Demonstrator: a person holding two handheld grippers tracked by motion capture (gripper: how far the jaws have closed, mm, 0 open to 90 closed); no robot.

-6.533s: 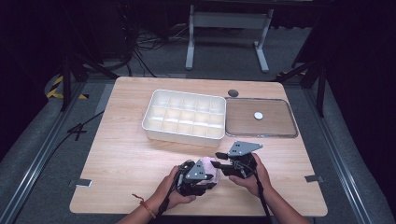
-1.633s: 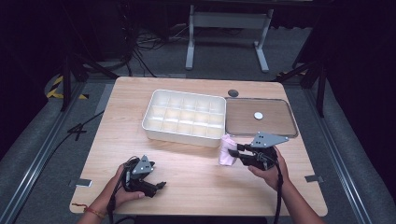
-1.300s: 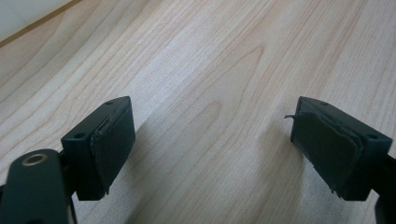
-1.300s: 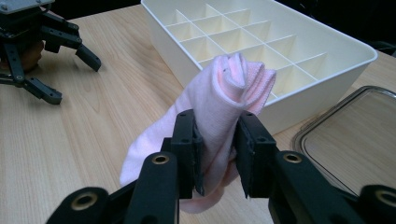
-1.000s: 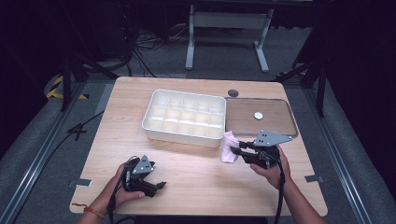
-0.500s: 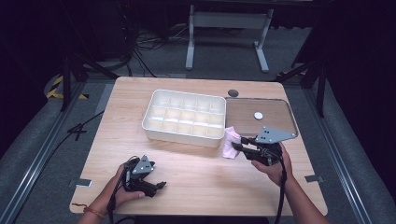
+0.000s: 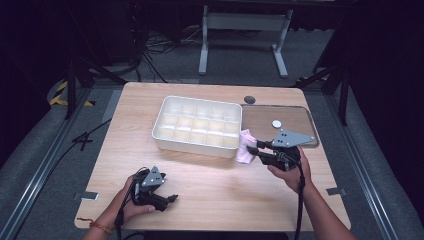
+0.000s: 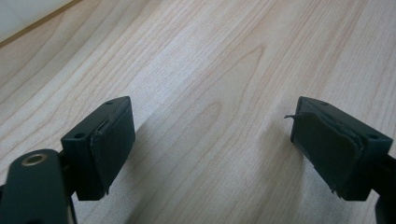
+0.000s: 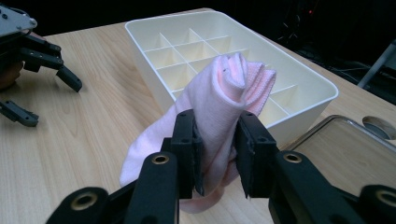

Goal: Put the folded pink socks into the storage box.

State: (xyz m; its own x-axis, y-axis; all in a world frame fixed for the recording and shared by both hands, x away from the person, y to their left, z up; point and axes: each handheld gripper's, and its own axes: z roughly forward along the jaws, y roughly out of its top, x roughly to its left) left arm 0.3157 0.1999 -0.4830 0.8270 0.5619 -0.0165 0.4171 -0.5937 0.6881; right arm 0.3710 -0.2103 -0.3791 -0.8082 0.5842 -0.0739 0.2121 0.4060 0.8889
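softly, right gripper pinches rolled pink cloth; gridded tray beside.

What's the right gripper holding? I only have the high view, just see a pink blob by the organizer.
Observer: A rolled pink cloth, pinched between the jaws of the right gripper, with its top poking up above them.
Operator: Is the cloth inside the organizer?
Observer: No. It is in front of the white compartment organizer, outside the near wall; its loose end hangs down toward the table.
Operator: Left gripper got anything?
Observer: Nothing. In the left gripper view the left gripper has its jaws wide apart over bare wood; the right pad looks frayed at its edge.
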